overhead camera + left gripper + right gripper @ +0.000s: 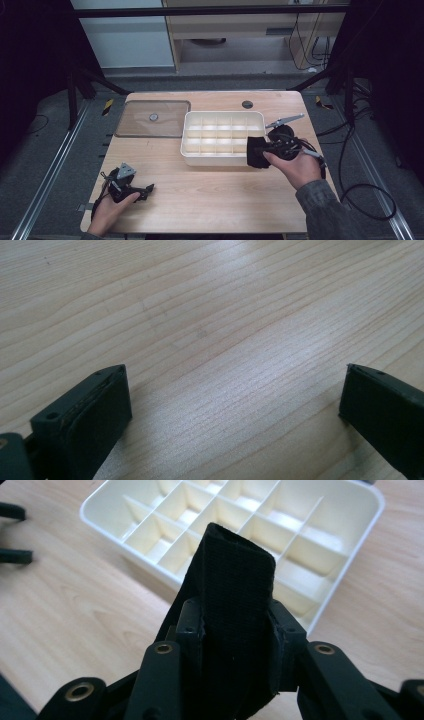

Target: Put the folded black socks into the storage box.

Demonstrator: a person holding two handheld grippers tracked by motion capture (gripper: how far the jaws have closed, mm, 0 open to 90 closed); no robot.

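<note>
The right gripper (235, 625) has its two jaws pressed on a folded piece of black cloth (235, 580), so it is closed part way and holds the cloth tight. It holds the cloth up in the air at the right end of the white tray (188, 131), which has many little boxes inside, and every box that I can see has nothing in it. I think the step now is to carry the cloth over to the tray. Next the hand needs to pick one little box, bring the cloth over it, go down, and open the jaws so the cloth drops in. The cloth is soft and looks wider than one box, so it may sit on the thin walls and need a push. The left gripper (129, 189) rests low on the near left part of the table, with its jaws wide apart and nothing between them. The table (210, 200) is light wood with fine lines in it. A clear lid (145, 120) lies flat just beside the tray on the left. Past the table the floor is grey, the frame around is dark, and black cables (367, 200) lie on the right.
</note>
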